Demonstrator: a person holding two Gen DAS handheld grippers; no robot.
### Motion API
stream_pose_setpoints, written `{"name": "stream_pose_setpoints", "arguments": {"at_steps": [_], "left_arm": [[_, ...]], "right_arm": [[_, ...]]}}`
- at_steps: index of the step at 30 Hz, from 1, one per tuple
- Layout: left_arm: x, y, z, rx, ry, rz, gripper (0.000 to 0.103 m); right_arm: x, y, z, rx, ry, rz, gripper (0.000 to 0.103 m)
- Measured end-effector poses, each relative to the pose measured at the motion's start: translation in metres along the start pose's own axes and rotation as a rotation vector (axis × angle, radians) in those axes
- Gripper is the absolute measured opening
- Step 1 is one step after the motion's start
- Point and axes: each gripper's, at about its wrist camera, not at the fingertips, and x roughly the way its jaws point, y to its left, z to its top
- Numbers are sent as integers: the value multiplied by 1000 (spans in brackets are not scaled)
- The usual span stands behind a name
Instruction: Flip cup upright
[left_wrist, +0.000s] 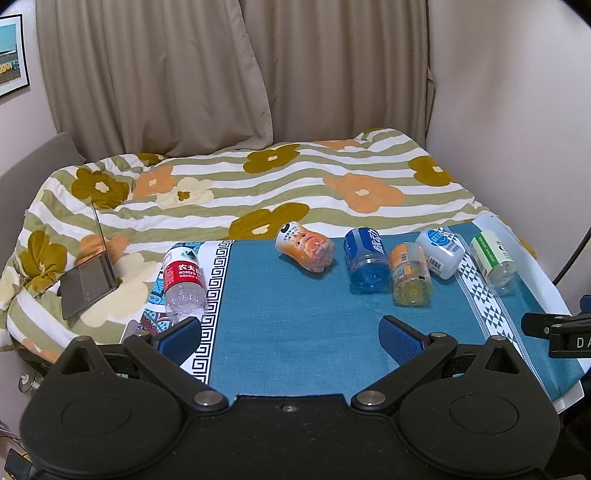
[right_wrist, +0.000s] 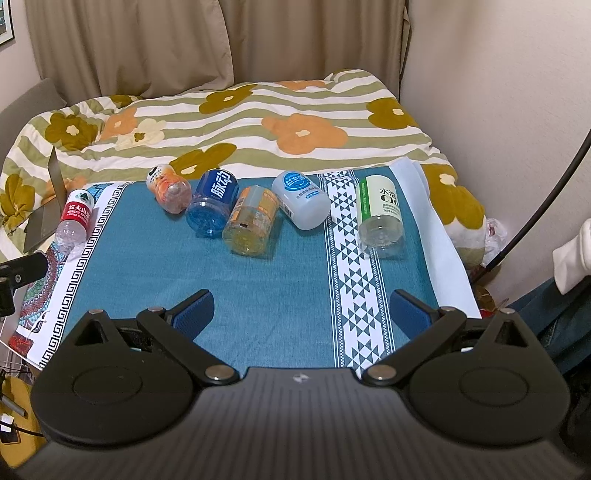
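1. Approach step: nothing gripped yet. Left tool (left_wrist: 290, 334) and right tool (right_wrist: 301, 314) are held with jaws wide apart over the bench's (right_wrist: 280, 295) near edge.
2. Six bottles lie on their sides along the far edge, from the red bottle (right_wrist: 74, 219) at the far-left corner to the green bottle (right_wrist: 380, 216) far right.
3. Next judged: one is to be picked and tipped up.
4. Smooth round plastic, likely to roll; woven cloth (right_wrist: 147, 273) adds friction.

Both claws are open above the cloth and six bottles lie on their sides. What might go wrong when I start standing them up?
The blue bottle, amber bottle and white bottle lie crowded together, so grabbing one may knock its neighbours rolling. The red-label bottle lies near the cloth's left edge and might roll off.
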Motion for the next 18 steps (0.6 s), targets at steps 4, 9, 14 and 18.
{"name": "stream_pose_setpoints", "arguments": {"at_steps": [4,9,14,18], "left_arm": [[0,0,0,0,-1,0,103],[0,0,0,1,0,1,103],[1,-1,0,4,3,-4,103],[2,-3,1,10,3,-7,103]], "right_arm": [[0,0,0,0,1,-1,103],[-1,1,0,-3,1,0,103],[1,0,1,-3,3,-1,103],[1,-1,-3,-3,4,-1,103]]}}
